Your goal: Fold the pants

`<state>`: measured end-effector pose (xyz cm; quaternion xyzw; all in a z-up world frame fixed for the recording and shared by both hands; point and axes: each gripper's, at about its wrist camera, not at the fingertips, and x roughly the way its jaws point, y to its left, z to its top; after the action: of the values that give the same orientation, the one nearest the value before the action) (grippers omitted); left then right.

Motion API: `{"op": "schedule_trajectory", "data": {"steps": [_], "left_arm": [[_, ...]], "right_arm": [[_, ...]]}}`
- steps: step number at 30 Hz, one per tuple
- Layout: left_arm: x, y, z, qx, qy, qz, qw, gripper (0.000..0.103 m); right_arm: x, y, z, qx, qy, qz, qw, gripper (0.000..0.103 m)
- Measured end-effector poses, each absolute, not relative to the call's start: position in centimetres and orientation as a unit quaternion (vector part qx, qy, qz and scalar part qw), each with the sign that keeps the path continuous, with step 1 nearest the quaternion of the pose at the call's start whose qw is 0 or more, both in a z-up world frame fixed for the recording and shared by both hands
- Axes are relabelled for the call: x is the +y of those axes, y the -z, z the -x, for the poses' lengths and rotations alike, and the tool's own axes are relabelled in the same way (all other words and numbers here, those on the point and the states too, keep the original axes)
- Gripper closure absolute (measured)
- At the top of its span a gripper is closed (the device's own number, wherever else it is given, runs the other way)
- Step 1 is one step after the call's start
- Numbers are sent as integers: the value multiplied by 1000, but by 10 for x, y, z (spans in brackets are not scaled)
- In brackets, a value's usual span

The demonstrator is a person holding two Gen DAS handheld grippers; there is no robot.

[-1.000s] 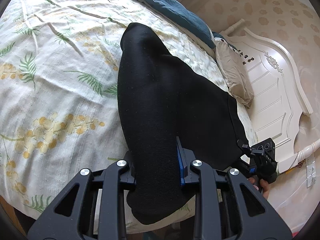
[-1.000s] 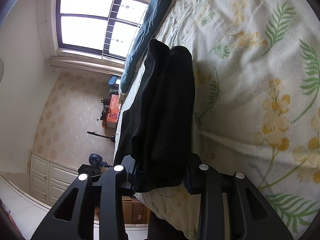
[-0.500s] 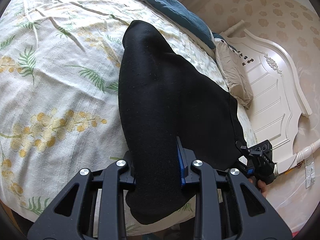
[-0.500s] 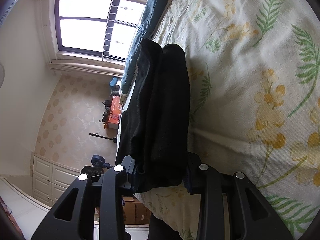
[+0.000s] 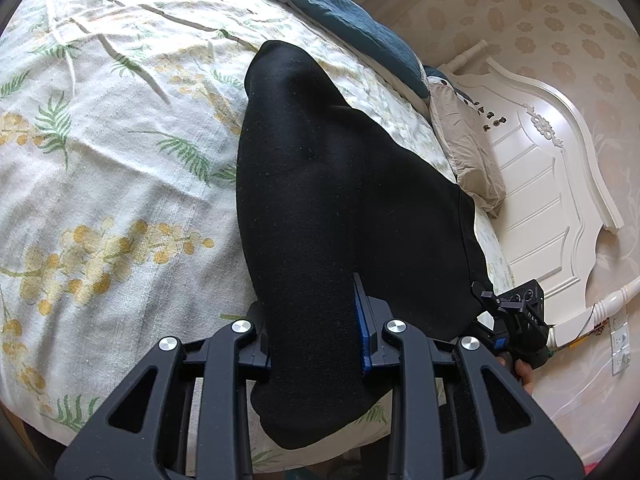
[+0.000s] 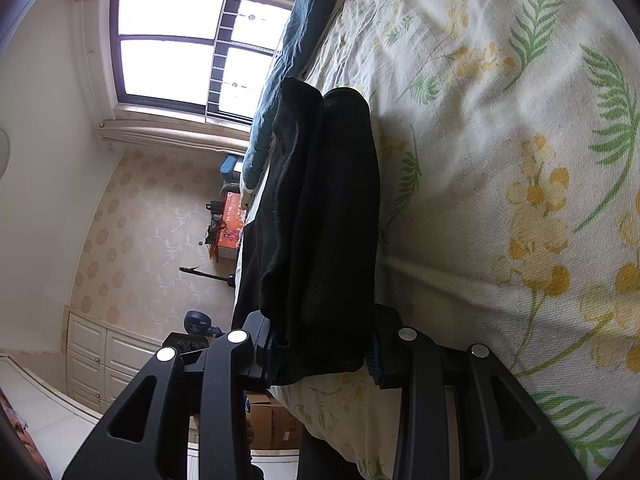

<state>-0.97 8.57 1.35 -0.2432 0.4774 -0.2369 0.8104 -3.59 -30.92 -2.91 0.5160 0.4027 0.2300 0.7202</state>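
Note:
Black pants (image 5: 320, 208) lie doubled over on the floral bedspread (image 5: 100, 168), reaching from the near edge toward the far side. My left gripper (image 5: 314, 344) is shut on the thick near end of the fabric, which bulges out below the pads. In the right wrist view the pants (image 6: 320, 216) show two stacked layers, and my right gripper (image 6: 322, 344) is shut on their near end. The right gripper (image 5: 516, 320) also appears at the lower right of the left wrist view, at the other corner of the same near edge, with a hand behind it.
A teal blanket (image 5: 352, 20) runs along the far side of the bed, with a beige pillow (image 5: 468, 148) by the white headboard (image 5: 552, 184). A window (image 6: 180, 52), white cabinets (image 6: 100, 356), a red box (image 6: 230, 224) and cardboard boxes (image 6: 272, 424) stand beyond the bed.
The pants' far end sits a little higher in the right wrist view and the bedspread has slid slightly. Both grips are unchanged.

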Motion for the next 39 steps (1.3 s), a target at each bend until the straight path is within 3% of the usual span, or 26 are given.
{"op": "schedule_trajectory", "data": {"steps": [4, 9, 15, 17, 21, 30, 39], "left_arm": [[86, -14, 10, 477, 238, 243, 810, 74], [83, -15, 11, 473, 231, 226, 820, 65], [76, -19, 16, 458, 194, 169, 851, 41], [72, -22, 20, 446, 163, 138, 869, 24], [66, -27, 29, 431, 125, 96, 888, 12], [69, -41, 62, 433, 61, 97, 894, 9], [44, -55, 102, 429, 42, 65, 900, 9]], "right_arm": [[-310, 30, 38, 402, -230, -517, 719, 68], [-311, 31, 40, 399, -233, -523, 716, 68], [-314, 33, 43, 392, -241, -538, 706, 65], [-315, 34, 44, 388, -243, -542, 704, 63], [-317, 32, 50, 386, -240, -539, 709, 59], [-319, 8, 81, 401, -199, -472, 759, 42], [-269, -32, 109, 425, -61, -236, 871, 34]]}}
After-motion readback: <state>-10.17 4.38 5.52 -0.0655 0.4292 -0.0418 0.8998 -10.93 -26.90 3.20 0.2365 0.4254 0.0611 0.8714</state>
